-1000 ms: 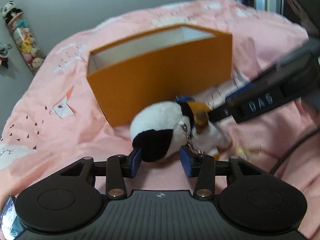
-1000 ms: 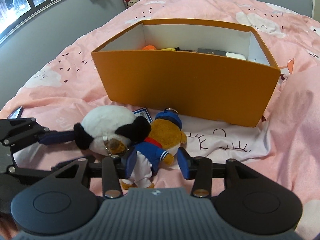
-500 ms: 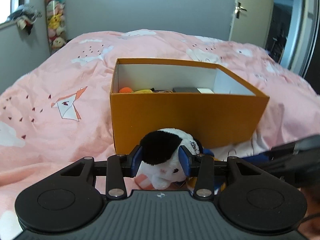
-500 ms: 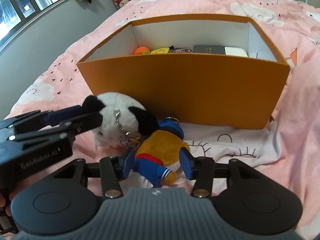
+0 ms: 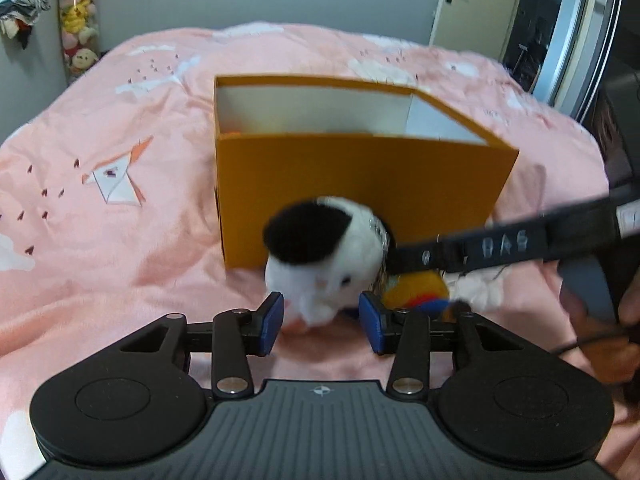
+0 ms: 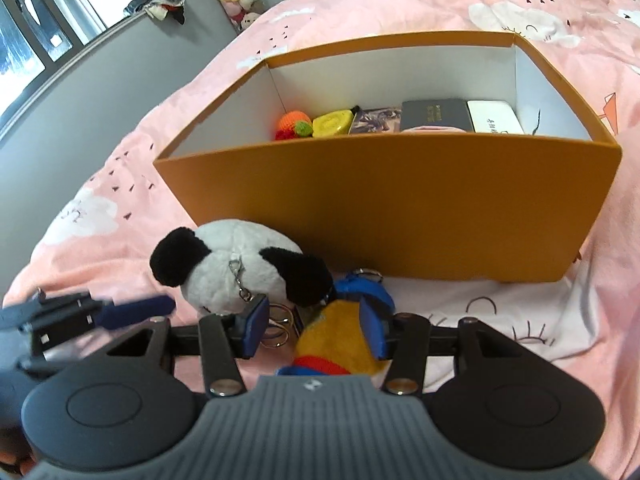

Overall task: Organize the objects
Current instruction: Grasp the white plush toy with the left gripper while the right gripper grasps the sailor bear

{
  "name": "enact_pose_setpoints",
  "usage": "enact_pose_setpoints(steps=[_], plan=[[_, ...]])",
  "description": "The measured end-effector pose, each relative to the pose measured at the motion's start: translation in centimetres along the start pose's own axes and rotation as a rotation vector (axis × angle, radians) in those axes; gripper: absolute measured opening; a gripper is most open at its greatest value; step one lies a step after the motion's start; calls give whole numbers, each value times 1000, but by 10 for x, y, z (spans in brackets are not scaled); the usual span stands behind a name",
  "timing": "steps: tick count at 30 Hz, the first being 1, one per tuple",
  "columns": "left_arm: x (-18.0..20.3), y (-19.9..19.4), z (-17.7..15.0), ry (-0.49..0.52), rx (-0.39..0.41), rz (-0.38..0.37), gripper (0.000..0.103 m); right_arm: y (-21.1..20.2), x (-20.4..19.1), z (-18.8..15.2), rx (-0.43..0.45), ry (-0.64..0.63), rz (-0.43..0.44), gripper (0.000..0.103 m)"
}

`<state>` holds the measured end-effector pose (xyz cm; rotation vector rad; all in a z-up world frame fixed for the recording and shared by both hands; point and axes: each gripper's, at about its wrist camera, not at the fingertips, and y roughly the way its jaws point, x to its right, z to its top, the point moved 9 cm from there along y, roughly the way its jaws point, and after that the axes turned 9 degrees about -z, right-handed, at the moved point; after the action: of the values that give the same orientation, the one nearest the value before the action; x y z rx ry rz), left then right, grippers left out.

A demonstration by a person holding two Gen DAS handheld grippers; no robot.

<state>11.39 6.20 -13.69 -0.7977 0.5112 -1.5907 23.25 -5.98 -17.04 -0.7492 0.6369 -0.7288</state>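
The left tongs [image 5: 321, 322] have just opened, straddling the panda plush [image 5: 320, 256]; the right tongs [image 6: 313, 328] grip the orange plush [image 6: 340, 340].

Two plush toys [image 6: 240, 268], one orange box [image 6: 400, 208].

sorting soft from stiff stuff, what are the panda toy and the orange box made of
Panda toy: looks like plush fabric, fuzzy matte pile, with a metal keychain clasp. Orange box: seems stiff cardboard, smooth matte orange outside, white inside, thin straight walls.
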Motion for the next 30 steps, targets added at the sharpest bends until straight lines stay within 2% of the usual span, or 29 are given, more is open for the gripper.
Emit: enact_pose_setpoints(steps=[3, 5, 10, 13, 17, 22, 25, 30], plan=[[-10, 7, 2, -62, -6, 11, 53, 1, 5, 0, 0, 4, -27, 52], [-11, 13, 7, -52, 2, -8, 55, 1, 9, 0, -3, 13, -34, 52], [7, 32, 9, 165, -62, -11, 60, 3, 17, -3, -24, 33, -46, 52], [21, 39, 12, 320, -74, 18, 68, 7, 22, -9, -61, 33, -70, 52], [30, 47, 11, 431, -87, 14, 73, 15, 27, -20, -127, 72, -44, 54], [30, 57, 13, 428, -79, -33, 78, 25, 33, -24, -185, 124, -27, 62], [29, 62, 14, 414, -73, -47, 79, 32, 45, -32, -251, 224, 7, 69], [29, 63, 14, 396, -60, -56, 77, 37, 56, -42, -316, 364, 88, 68]])
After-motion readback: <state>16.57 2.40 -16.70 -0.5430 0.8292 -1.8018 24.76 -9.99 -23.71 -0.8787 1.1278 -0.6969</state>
